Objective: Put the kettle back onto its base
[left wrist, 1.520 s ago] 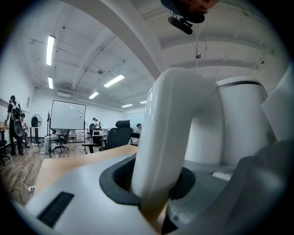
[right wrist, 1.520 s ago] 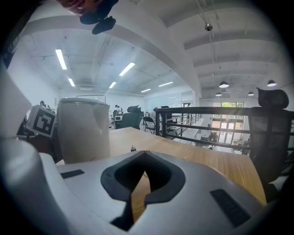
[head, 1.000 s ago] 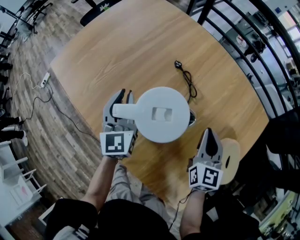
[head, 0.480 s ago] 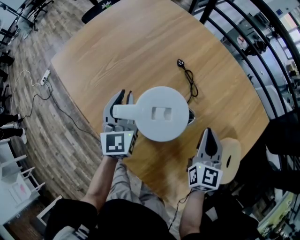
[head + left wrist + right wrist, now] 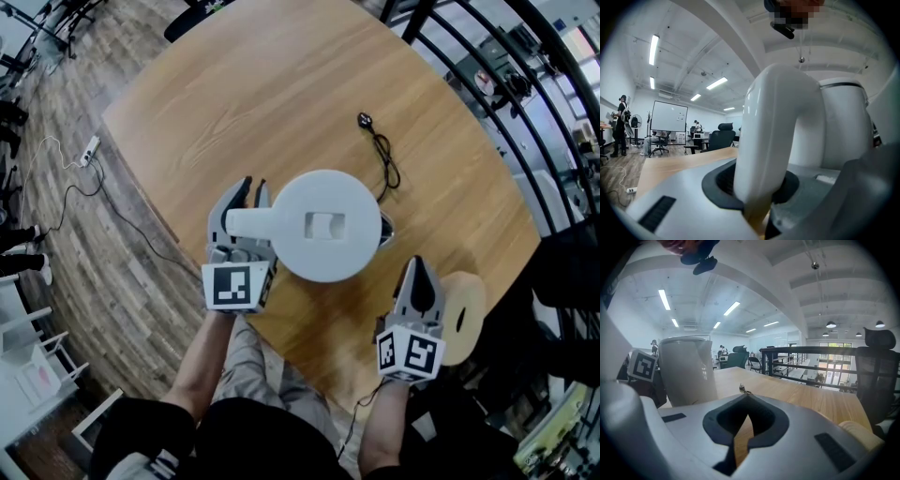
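One kettle [image 5: 323, 225] — stiff, smooth, probably top-heavy — left gripper [image 5: 253, 186] clamped on its handle [image 5: 773, 140]; right gripper [image 5: 418, 266] closed, empty.

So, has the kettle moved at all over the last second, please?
No, not noticeably: the kettle keeps its place relative to the plug; only the view shifted slightly.

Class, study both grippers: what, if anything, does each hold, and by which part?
The left gripper grips the white kettle by its handle; the right gripper holds nothing, its jaws together.
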Motion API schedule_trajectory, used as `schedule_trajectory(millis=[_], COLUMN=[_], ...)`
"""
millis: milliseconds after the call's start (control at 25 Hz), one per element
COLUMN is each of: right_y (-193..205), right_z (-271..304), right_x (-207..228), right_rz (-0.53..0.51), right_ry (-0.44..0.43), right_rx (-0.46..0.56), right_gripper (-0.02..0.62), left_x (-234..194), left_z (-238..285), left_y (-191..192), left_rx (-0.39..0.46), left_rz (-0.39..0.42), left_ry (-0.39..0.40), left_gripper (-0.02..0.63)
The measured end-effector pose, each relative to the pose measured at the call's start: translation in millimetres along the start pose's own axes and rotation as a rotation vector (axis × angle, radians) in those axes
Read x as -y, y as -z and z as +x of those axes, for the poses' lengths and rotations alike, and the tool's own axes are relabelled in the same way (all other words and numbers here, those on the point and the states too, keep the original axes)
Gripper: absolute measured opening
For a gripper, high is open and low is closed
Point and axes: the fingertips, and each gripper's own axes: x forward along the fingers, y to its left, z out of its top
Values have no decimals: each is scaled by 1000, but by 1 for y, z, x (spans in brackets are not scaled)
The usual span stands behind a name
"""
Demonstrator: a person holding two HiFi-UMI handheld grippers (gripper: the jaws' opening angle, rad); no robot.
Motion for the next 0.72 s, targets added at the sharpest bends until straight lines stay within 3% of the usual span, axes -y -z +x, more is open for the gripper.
schedule_trajectory(millis=[440,720], right_y=[6,5], right_z=[-7,-10], right_x=[-14,-26], right_rz=[3,2], right_ry=[4,3], right_rx=[-4,0], right_gripper=[-2,-2], left_x=[3,0], left_z=[-1,-5], left_y=[3,11], left_rx=[-40,-79], left_rz=[-40,-31], left_ry=[69,101], left_gripper=[89,183])
